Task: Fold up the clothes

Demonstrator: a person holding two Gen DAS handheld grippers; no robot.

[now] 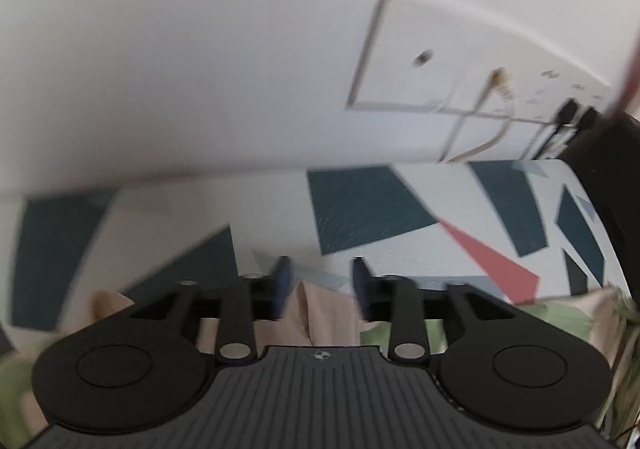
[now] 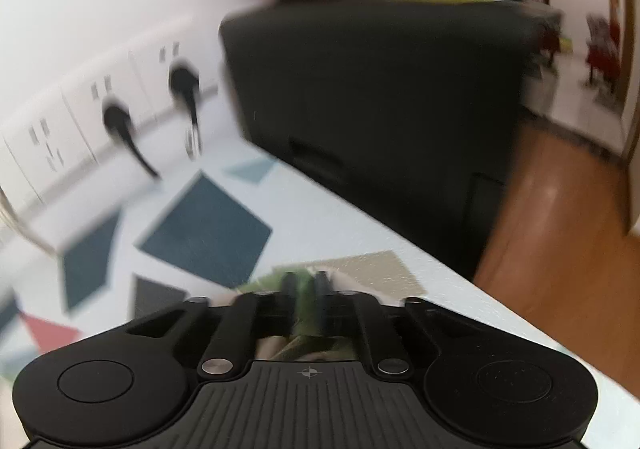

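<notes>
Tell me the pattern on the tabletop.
The tabletop is white with dark teal, grey and coral-red angular shapes, clearest in the left wrist view.

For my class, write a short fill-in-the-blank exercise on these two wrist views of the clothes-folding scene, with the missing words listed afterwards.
1. The tabletop carries a pattern of geometric shapes, the largest ones dark ____.
2. The garment between the fingers of the left gripper is pale ____ there.
3. In the right wrist view, two black ____ sit in the white wall sockets.
4. Beyond the table's far edge stands a large ____ box.

Missing words: teal; pink; plugs; black
</notes>
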